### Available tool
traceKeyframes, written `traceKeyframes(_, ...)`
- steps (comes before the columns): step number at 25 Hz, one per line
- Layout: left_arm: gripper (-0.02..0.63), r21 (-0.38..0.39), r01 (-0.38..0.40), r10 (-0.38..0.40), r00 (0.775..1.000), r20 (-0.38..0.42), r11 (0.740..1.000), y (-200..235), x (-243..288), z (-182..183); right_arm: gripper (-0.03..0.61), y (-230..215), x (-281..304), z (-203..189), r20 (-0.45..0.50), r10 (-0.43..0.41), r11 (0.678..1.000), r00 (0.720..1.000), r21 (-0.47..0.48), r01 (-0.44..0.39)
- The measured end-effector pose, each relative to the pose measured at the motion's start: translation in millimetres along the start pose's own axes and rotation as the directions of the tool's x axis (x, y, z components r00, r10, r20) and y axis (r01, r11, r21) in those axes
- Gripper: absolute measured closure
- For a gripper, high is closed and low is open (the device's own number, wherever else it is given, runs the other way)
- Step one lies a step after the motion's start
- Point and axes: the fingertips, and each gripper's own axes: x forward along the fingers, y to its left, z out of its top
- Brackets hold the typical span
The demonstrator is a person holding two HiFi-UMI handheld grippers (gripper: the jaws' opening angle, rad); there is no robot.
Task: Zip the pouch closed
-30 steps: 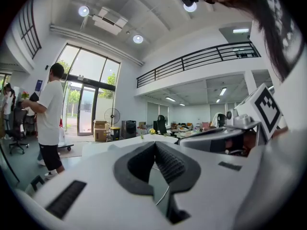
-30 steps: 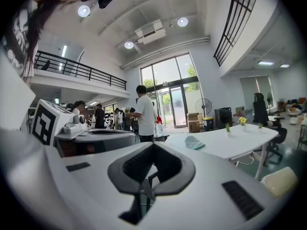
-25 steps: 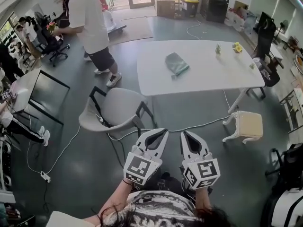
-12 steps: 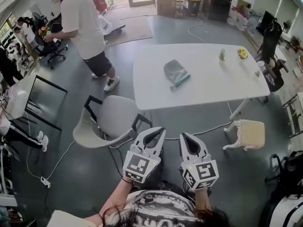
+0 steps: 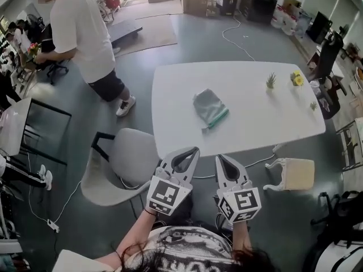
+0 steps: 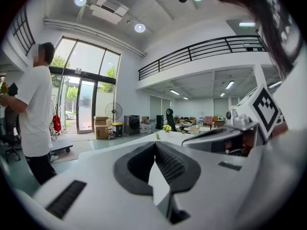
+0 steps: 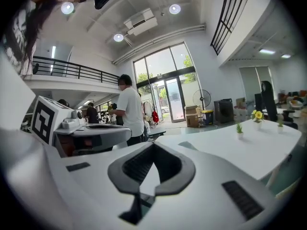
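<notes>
A grey pouch (image 5: pixel 207 106) with a green zip edge lies flat near the middle of the white table (image 5: pixel 170 95) in the head view. My left gripper (image 5: pixel 193 152) and right gripper (image 5: pixel 220 158) are held side by side in front of the table's near edge, well short of the pouch. Both are shut with nothing between the jaws. In the left gripper view my left gripper (image 6: pixel 154 143) points level over the table top (image 6: pixel 144 139); in the right gripper view my right gripper (image 7: pixel 153 145) does the same, with a sliver of the pouch (image 7: pixel 185 146) just past it.
A grey chair (image 5: pixel 122 163) stands at the table's near left corner. A person in a white shirt (image 5: pixel 76 30) stands at the left. A small white stool (image 5: pixel 292 173) is under the right end. Small plants (image 5: pixel 271 81) and yellow flowers (image 5: pixel 296 78) sit on the table's right part.
I have stepped closer to the table: table and pouch have slid down the head view toward the grippers. Both grippers stay shut and side by side. The person at the left has moved slightly.
</notes>
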Motion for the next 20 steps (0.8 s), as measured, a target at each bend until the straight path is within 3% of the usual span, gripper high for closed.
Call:
traceKeyframes(9, 0.601, -0.038, -0.003, 0.002, 0.999, -0.036, 0.999, 66, 42, -11, 0.584, -27, 77, 15, -0.04, -0.007, 1.0, 0.999, 0.002, 0.008)
traceKeyframes(20, 0.601, -0.063, 0.038, -0.045, 0.993, -0.106, 0.997, 75, 70, -37, 0.584, -60, 93, 12, -0.062, -0.055, 0.998, 0.997, 0.038, 0.057)
